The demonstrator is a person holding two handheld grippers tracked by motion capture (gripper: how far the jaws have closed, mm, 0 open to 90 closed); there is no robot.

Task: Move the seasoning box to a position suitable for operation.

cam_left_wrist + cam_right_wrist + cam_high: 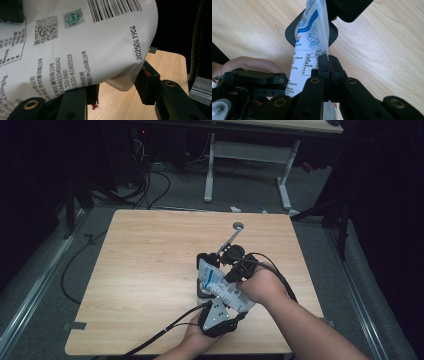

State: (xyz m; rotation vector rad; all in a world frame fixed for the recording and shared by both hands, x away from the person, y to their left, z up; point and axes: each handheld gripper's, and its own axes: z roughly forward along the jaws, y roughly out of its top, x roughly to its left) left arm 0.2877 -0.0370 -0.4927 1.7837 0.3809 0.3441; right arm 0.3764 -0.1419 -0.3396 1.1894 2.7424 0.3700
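Observation:
A white pouch [219, 286] with blue print and a barcode hangs between my two grippers over the middle of the wooden table [150, 270]. My left gripper [226, 306] comes in from the near edge. In the left gripper view its jaws [118, 87] stand part closed on the bulging lower end of the pouch [75, 45], with a pad against each side. My right gripper [229, 276] reaches in from the right. In the right gripper view it [328, 65] is pinched shut on the pouch's thin side edge [312, 37].
A black rounded plate [291, 32] lies flat on the table under the pouch, with another black part [348, 10] above it. A thin rod runs from there to a grey disc [238, 226] set in the tabletop. Floor cables and a desk frame lie beyond the far edge.

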